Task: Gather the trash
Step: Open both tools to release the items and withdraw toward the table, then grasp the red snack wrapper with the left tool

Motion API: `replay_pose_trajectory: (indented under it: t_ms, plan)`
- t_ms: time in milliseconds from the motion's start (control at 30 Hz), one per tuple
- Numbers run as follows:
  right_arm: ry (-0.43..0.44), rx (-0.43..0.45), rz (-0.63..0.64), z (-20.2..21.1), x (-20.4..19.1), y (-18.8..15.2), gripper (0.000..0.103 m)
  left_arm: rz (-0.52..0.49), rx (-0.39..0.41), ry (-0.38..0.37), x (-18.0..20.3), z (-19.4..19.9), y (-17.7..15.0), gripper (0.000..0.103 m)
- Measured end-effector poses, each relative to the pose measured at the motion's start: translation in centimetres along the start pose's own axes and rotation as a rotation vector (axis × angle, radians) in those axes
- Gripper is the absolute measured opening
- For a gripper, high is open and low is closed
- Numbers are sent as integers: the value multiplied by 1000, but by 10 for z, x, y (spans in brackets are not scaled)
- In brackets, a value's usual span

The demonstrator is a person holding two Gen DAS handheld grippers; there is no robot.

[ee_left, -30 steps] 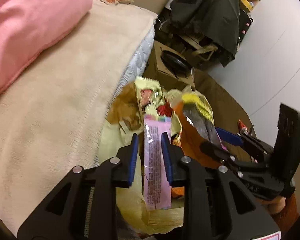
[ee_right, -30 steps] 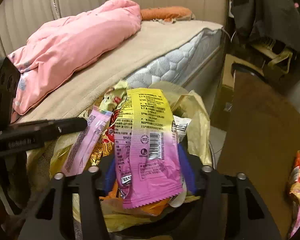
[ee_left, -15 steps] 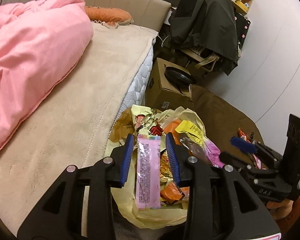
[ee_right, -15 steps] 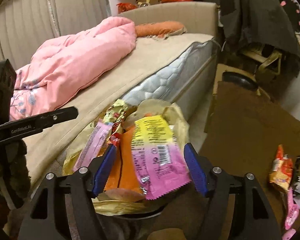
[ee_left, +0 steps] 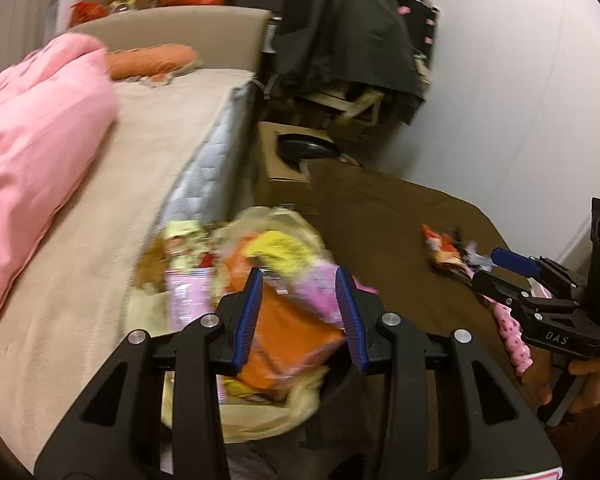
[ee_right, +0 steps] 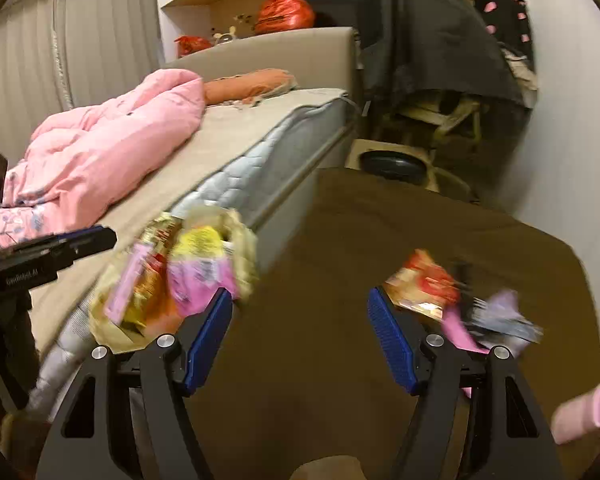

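Right gripper (ee_right: 300,340) is hanging wide open and empty; the wrappers (ee_right: 424,284) are lying just ahead-right of its jaws, long axis crosswise. Left gripper (ee_left: 300,316) is opening over the bag (ee_left: 260,320) (nothing pinched, farther off).

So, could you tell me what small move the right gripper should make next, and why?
Probably carry the right gripper forward and to its right, toward the snack wrappers lying on the brown rug. Its jaws stand wide with nothing between them, while the yellow bag beside the bed already bulges with packets, so the loose wrappers on the rug look like what remains to collect.
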State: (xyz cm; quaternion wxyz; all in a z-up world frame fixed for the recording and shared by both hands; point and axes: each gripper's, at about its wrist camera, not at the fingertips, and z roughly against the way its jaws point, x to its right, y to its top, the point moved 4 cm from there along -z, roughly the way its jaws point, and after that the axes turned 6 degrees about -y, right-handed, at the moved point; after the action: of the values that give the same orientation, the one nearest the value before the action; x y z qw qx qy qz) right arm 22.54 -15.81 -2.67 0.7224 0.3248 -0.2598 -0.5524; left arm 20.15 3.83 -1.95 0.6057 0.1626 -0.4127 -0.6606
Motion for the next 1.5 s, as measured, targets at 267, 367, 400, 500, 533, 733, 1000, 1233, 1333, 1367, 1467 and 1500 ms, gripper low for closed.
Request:
replay_pose_trajectory:
  t_ms: [267, 367, 400, 500, 533, 733, 1000, 1233, 1333, 1367, 1467, 1500]
  plan:
    - [-156, 18, -110, 35, 86, -38, 66, -107, -31, -140, 71, -40, -4, 36]
    - [-188, 18, -161, 41, 116, -51, 66, -132, -62, -186, 95, -62, -9, 37]
    - [-213, 17, -176, 45, 127, -57, 66, -135, -71, -200, 102, -69, -10, 37]
    - [-247, 16, -203, 52, 147, -68, 66, -136, -105, -264, 122, -92, -13, 51]
    - [-263, 13, -214, 54, 154, -72, 66, -143, -122, -294, 129, -99, -14, 57]
    - [-322, -34, -264, 52, 180, -98, 66, -175, -200, -276, 157, -147, -15, 64]
    - [-258, -51, -292, 42, 184, -116, 66, -190, -213, -147, 174, -203, 15, 59]
    - [-172, -47, -231, 28, 166, -107, 66, -85, -330, -193, 161, -222, 9, 13]
    - [-130, -60, -200, 17, 157, -97, 66, -61, -311, -219, 153, -203, 5, 9]
    - [-115, -62, -193, 14, 154, -94, 66, -47, -307, -231, 148, -195, 2, 9]
    - [-78, -89, -183, -2, 150, -85, 66, -13, -300, -238, 135, -170, -9, 9]
    - [-73, -100, -180, -9, 149, -83, 66, 1, -304, -249, 131, -162, -14, 9]
